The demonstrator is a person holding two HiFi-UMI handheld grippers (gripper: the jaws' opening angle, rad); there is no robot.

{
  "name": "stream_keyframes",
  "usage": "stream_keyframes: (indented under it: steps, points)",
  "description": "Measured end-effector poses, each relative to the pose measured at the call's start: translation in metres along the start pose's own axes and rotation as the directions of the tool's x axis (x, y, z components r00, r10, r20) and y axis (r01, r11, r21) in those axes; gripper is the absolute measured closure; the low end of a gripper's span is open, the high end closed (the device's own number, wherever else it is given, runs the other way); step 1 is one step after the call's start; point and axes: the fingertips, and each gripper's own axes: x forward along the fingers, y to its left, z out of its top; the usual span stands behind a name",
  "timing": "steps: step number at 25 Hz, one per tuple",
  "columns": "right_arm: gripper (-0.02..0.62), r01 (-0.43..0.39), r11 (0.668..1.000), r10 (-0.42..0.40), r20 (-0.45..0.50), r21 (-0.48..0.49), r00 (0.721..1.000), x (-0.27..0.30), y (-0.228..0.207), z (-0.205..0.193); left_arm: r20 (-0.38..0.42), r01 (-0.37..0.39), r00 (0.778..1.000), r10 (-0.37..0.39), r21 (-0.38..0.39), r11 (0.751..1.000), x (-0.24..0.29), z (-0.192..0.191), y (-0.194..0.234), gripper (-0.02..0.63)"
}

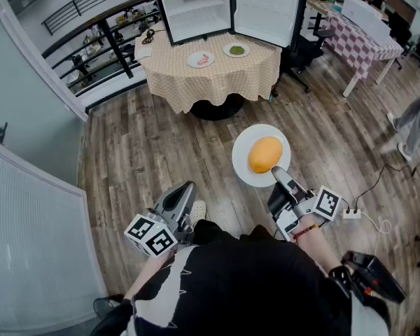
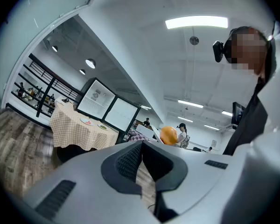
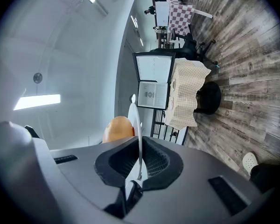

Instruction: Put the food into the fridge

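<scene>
at the right gripper (image 1: pixel 283 179): jaws pinched tight on the near rim of a white plate (image 1: pixel 242 161), which sits about level out in front of the person. one round orange-yellow food item (image 1: pixel 265 154) rests on the plate's middle. left gripper (image 1: pixel 183 190): jaws pressed together, nothing between them, low beside the right one. beyond, well apart across the wood floor (image 1: pixel 147 138): round table (image 1: pixel 210 82) in checked cloth, bearing a plate with reddish food (image 1: pixel 200 59) and a plate with green food (image 1: pixel 236 49). behind those, on the table, the fridge (image 1: pixel 196 9) stands with its door (image 1: pixel 264 9) swung wide.
</scene>
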Motion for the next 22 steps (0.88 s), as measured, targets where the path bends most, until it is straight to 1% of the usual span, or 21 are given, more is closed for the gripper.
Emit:
stream_keyframes:
  steps: [11,17,20,22]
  points:
    - [0.566,0.001,1.0,-0.001,0.0,-0.004,1.0,0.003,-0.002,0.003,-0.002,0.019,1.0,-0.019,0.002,1.0,0.006,-0.001,0.0,0.592]
    - [0.566,0.01,0.999,-0.01,-0.002,-0.032,1.0,0.002,-0.006,0.004,-0.006,0.038,0.999,-0.038,0.008,0.999,0.011,-0.004,0.001,0.592]
    - [0.567,0.0,1.0,0.0,0.012,-0.003,1.0,0.004,-0.01,0.005,-0.011,0.046,0.999,-0.046,0.004,0.999,0.016,-0.006,0.004,0.592]
    - [0.568,-0.004,1.0,0.004,0.033,0.024,0.999,0.019,-0.014,0.008,-0.018,0.053,0.998,-0.053,-0.004,0.999,0.024,-0.001,0.019,0.592]
